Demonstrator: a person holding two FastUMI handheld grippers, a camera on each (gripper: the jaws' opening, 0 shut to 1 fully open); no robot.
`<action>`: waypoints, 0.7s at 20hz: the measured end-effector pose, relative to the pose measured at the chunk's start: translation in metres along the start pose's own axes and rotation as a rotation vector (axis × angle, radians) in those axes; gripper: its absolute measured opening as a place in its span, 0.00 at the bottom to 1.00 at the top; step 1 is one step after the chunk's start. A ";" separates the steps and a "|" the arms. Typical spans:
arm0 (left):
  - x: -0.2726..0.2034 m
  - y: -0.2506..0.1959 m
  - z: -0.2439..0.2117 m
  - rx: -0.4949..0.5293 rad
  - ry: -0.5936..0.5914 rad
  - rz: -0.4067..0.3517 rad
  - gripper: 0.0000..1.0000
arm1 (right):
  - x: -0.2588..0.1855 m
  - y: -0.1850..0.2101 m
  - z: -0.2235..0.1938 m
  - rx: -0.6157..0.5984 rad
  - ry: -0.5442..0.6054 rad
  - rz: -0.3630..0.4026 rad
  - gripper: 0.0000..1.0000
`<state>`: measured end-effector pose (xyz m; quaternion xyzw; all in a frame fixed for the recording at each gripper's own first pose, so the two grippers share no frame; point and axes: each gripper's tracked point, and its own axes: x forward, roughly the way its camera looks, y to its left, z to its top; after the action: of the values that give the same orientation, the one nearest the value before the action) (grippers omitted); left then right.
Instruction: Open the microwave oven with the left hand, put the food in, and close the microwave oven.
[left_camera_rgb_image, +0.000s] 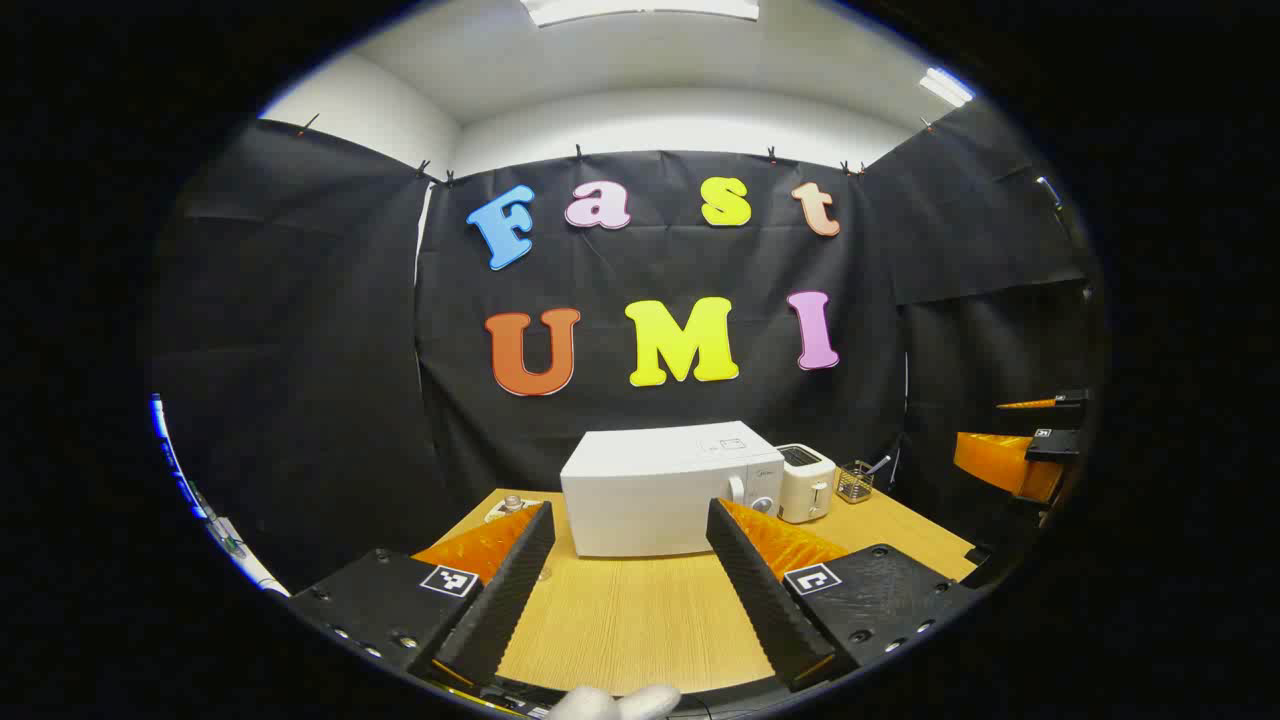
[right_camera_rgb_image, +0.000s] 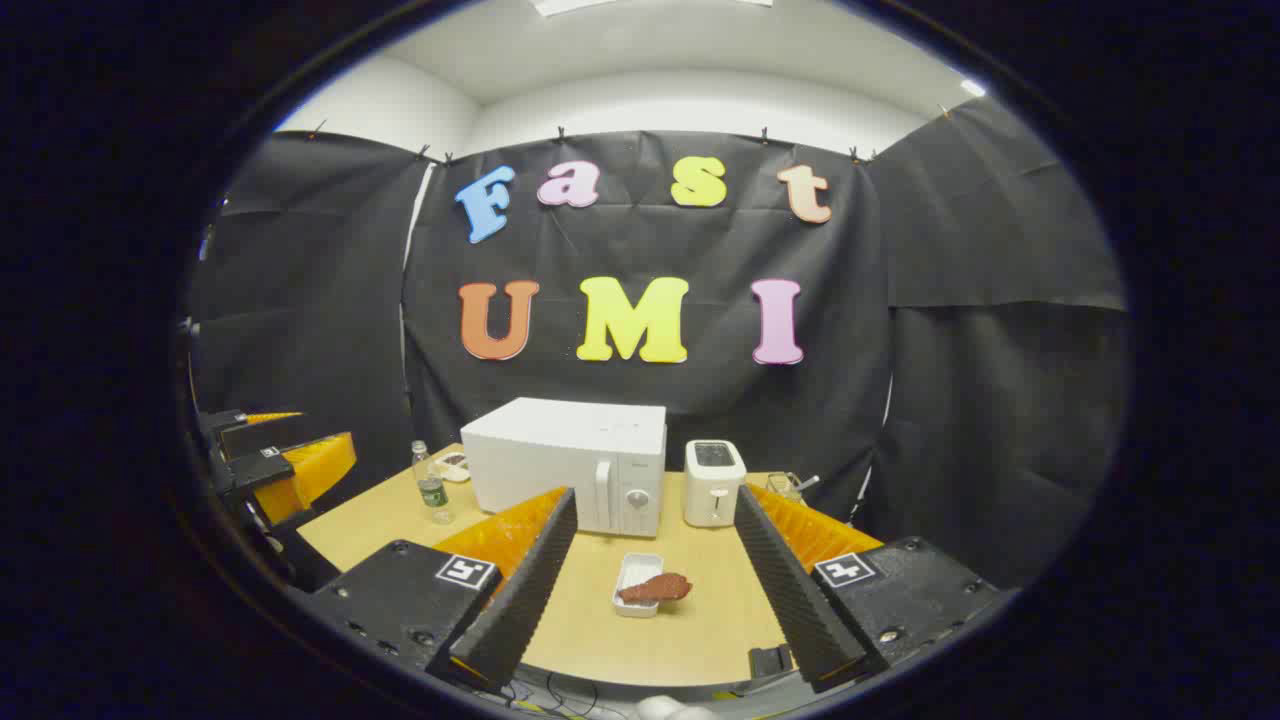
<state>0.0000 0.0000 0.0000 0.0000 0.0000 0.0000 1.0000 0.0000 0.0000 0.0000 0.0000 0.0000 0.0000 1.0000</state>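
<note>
Your left gripper (left_camera_rgb_image: 630, 520) has its fingers spread wide with nothing between them, held above the wooden table (left_camera_rgb_image: 620, 620). The white microwave oven (left_camera_rgb_image: 668, 487) sits straight ahead in the gap between those fingers, well apart from the tips, door shut. Your right gripper (right_camera_rgb_image: 655, 505) is likewise spread and grips nothing. In the right gripper view, the food (right_camera_rgb_image: 655, 587), a reddish-brown piece, lies across the small white tray (right_camera_rgb_image: 635, 578) on the table, between and below your fingers, just in front of the microwave, with a toaster (right_camera_rgb_image: 714, 482) beside it
</note>
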 end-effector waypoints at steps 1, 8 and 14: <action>0.001 0.000 0.000 -0.003 0.001 -0.002 0.95 | 0.001 0.000 0.002 0.003 0.000 0.001 1.00; 0.008 -0.007 0.008 -0.027 -0.012 -0.027 0.95 | 0.007 -0.006 0.003 0.002 0.008 -0.011 1.00; 0.016 -0.005 0.003 -0.018 -0.008 -0.035 0.95 | 0.010 -0.008 0.005 0.002 -0.001 -0.027 0.91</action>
<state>0.0162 -0.0055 0.0031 -0.0091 -0.0039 -0.0174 0.9998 0.0100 -0.0076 0.0051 0.0011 -0.0007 -0.0135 0.9999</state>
